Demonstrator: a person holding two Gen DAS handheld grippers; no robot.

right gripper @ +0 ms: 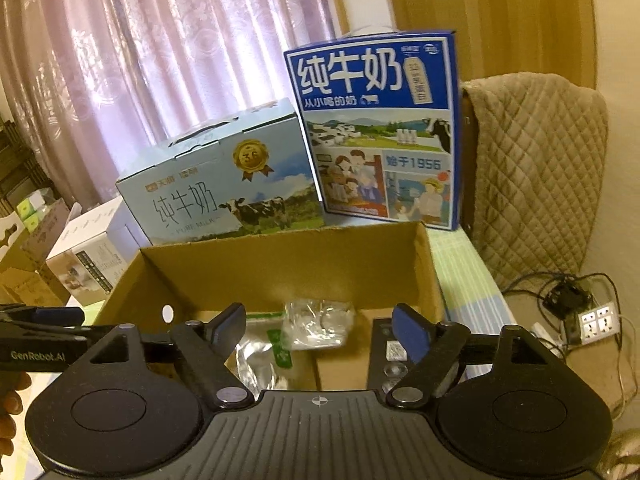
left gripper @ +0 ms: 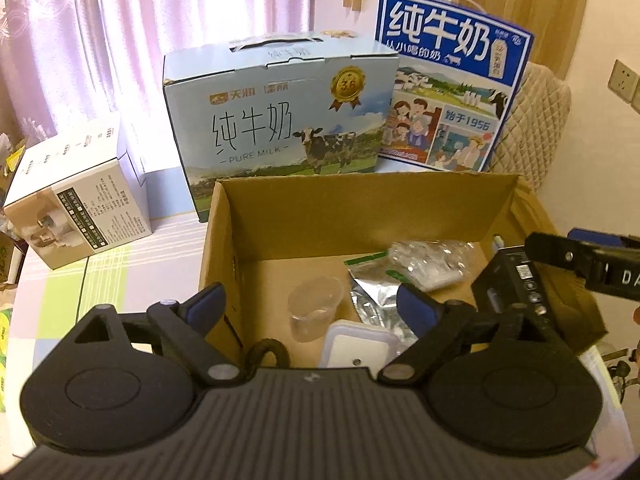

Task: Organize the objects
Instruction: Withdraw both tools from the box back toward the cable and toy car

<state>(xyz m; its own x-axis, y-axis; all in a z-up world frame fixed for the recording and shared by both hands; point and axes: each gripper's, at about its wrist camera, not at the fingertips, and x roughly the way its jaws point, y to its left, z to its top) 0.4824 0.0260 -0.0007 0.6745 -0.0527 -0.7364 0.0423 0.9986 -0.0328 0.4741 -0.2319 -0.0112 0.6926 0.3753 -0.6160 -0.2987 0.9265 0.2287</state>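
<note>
An open cardboard box (left gripper: pixel 360 208) (right gripper: pixel 288 264) stands on the table. Inside it lie a clear plastic cup (left gripper: pixel 314 312), a white lidded container (left gripper: pixel 356 348), a silver foil pouch (left gripper: pixel 374 300) (right gripper: pixel 256 364), a crumpled clear plastic bag (left gripper: pixel 430 264) (right gripper: pixel 318 322) and a black box-shaped device (left gripper: pixel 514 292) (right gripper: pixel 390 356) at the right wall. My left gripper (left gripper: pixel 314 306) is open and empty above the box's near edge. My right gripper (right gripper: pixel 318 330) is open and empty over the box; it also shows in the left wrist view (left gripper: pixel 580 264).
A light blue milk carton (left gripper: pixel 280 120) (right gripper: pixel 224 184) and a taller dark blue milk carton (left gripper: pixel 452 92) (right gripper: pixel 380 132) stand behind the box. A white appliance box (left gripper: pixel 76 204) (right gripper: pixel 88 264) lies at the left. A quilted chair (right gripper: pixel 536 168) and a power strip (right gripper: pixel 596 320) are at the right.
</note>
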